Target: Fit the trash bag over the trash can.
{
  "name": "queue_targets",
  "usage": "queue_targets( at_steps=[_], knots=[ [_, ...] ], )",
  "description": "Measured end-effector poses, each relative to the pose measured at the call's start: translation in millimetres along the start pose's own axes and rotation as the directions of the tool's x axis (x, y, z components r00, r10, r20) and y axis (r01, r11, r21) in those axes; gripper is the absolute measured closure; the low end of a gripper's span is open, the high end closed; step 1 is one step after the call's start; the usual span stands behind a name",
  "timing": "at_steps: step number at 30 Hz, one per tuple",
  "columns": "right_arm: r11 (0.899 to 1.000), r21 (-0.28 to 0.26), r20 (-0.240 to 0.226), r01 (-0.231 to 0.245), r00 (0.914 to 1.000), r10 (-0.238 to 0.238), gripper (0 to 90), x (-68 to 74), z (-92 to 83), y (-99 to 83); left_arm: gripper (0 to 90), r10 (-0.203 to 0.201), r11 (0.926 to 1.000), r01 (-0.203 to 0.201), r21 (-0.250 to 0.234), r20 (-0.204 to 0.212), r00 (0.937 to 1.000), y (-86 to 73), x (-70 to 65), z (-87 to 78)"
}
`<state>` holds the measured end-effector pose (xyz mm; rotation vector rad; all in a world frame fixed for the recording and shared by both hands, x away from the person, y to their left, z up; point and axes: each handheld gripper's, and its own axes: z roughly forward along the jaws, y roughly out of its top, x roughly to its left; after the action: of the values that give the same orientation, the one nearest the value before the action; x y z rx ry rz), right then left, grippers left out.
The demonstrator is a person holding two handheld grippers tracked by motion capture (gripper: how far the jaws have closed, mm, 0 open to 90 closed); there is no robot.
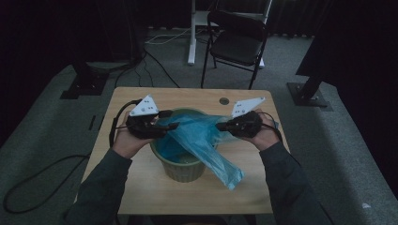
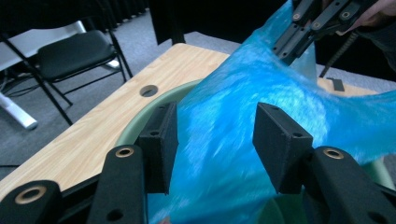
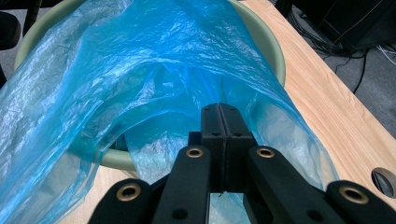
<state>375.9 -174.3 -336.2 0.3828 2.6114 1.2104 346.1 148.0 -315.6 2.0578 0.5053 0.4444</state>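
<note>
**Blue bag stretched over the bin**

We see a green bin (image 1: 183,166) on the table (image 1: 141,187), with a blue bag (image 1: 206,145) draped across its mouth and one end trailing over the near rim onto the wood. Our right gripper (image 3: 219,122) has its jaws pressed together, pinching the bag's film at the bin's right side. Our left gripper (image 2: 215,140) stands wide, jaws apart, with the bag between them over the bin's left rim.

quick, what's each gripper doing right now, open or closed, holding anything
Left gripper: open, jaws apart around the blue plastic bag, not pinching it.
Right gripper: closed on the bag's edge over the green bin.
</note>
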Motion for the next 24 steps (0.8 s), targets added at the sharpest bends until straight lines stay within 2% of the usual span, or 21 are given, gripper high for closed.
queue_targets(
  at_steps=[4,14,24],
  knots=[
    [1.000,-0.001,-0.004,0.003,1.0000,-0.003,89.8,0.7,1.2,0.6,49.9,0.019,0.9991,-0.020,0.037,0.030,0.9994,10.8,-6.3,16.3],
    [1.000,-0.007,-0.006,0.007,1.0000,-0.007,89.8,1.7,0.5,1.8,49.1,0.015,0.9989,-0.019,0.043,0.085,0.9963,28.9,-15.3,40.9],
    [1.000,-0.007,-0.009,0.020,0.9998,-0.020,89.8,4.2,-0.1,5.7,42.9,0.033,0.9978,-0.039,0.054,0.107,0.9937,42.0,-27.0,58.8]
  ],
)
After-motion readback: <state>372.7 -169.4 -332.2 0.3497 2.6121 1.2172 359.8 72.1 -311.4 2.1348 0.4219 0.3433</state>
